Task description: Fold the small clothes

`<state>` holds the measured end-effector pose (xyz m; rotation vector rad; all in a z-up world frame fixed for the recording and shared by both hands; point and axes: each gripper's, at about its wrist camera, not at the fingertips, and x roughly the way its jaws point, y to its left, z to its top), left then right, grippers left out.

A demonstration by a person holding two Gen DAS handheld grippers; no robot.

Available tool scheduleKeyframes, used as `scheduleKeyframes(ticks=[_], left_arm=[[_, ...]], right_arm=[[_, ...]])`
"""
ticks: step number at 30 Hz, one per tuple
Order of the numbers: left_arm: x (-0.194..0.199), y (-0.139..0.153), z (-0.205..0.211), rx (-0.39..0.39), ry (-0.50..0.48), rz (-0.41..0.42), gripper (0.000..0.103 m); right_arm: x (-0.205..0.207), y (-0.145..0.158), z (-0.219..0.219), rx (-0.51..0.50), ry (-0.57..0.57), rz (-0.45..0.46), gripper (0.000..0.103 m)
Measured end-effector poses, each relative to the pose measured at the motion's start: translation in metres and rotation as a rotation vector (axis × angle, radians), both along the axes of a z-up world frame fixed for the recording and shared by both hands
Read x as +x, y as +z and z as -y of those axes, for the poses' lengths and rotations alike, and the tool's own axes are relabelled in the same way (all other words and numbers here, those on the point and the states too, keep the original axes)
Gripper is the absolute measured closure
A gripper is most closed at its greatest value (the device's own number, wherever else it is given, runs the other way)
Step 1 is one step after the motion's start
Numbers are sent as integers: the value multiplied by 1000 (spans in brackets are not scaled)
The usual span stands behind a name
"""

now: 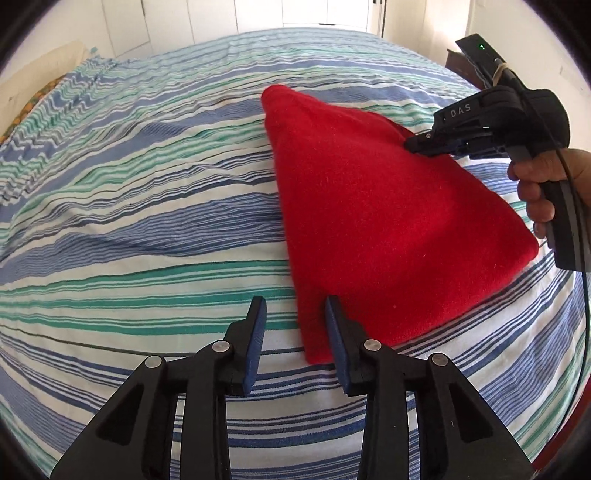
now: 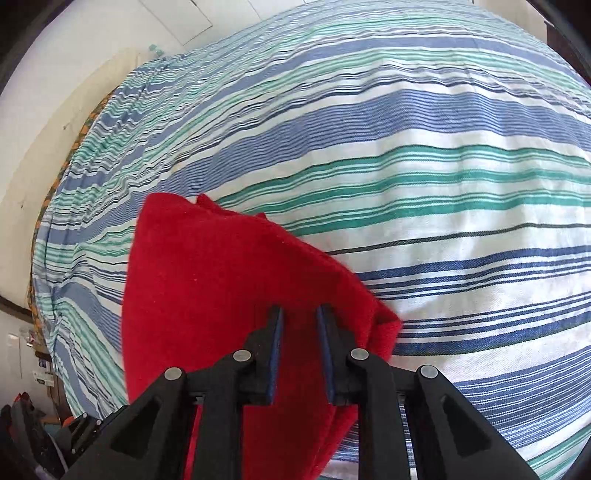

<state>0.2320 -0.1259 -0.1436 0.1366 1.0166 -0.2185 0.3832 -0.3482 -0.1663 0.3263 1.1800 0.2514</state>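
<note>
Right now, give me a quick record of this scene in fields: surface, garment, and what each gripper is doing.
surface: striped bedspread, blue, green and white
garment: red cloth, folded, lying on the bedspread
left gripper: jaws apart, straddling the cloth's near corner, pads not pressing
right gripper: jaws narrowly apart over the cloth's edge, grip unclear
person: hand holding the right gripper's handle

Both views are bright with soft, even daylight. The white wall [image 1: 325,11] far beyond the fingertips is washed out. Shadows are faint: a thin one under the red cloth [image 1: 388,206] edge beside the left gripper [image 1: 295,321] fingers. Fisheye bending curves the striped bedspread [image 2: 443,166] into a dome, and black vignette fills the corners. Focus is sharp near the fingers, with no motion blur.
</note>
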Motion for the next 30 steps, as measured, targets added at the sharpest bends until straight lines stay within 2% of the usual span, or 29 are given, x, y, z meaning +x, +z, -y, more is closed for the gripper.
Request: scheduleKeyframes(ticks=[3,6,9,11,15,17,19,21,24,25,26,28,30], left_arm=[[-5,9,-10,-29,40,1,60],[-3,8,-18,-40,89,-24,59],[-3,2,-20,-12,116,-33,59],[-3,-2,-20,9,133,-47,59],[-9,-1,-23,37,151,-53,59],[-13,2,-26,60,152,-44,59],[-16,3,-30,69,160,-43,59],[-17,4,-34,60,175,-46,59],[-23,4,-39,56,187,-39,58],[-25,2,-41,62,191,-34,48],[-29,-1,-44,72,201,-29,34],[-35,-8,-53,80,229,-30,25],[-41,-14,-64,59,239,-53,25]], right_arm=[[-20,20,4,-9,-17,93,84],[-63,57,-1,-25,82,213,84],[-118,77,-9,46,187,285,83],[-145,67,-17,25,224,273,83],[-167,14,-22,-92,210,141,83],[-175,13,-19,-101,174,171,82],[-185,21,-18,-78,137,196,72],[-197,29,-15,-74,100,230,50],[-220,36,-15,-121,62,270,44],[-227,36,-14,-145,56,272,42],[-234,33,-14,-176,53,269,38],[-247,22,-15,-225,47,248,36],[-261,9,-15,-223,35,219,36]])
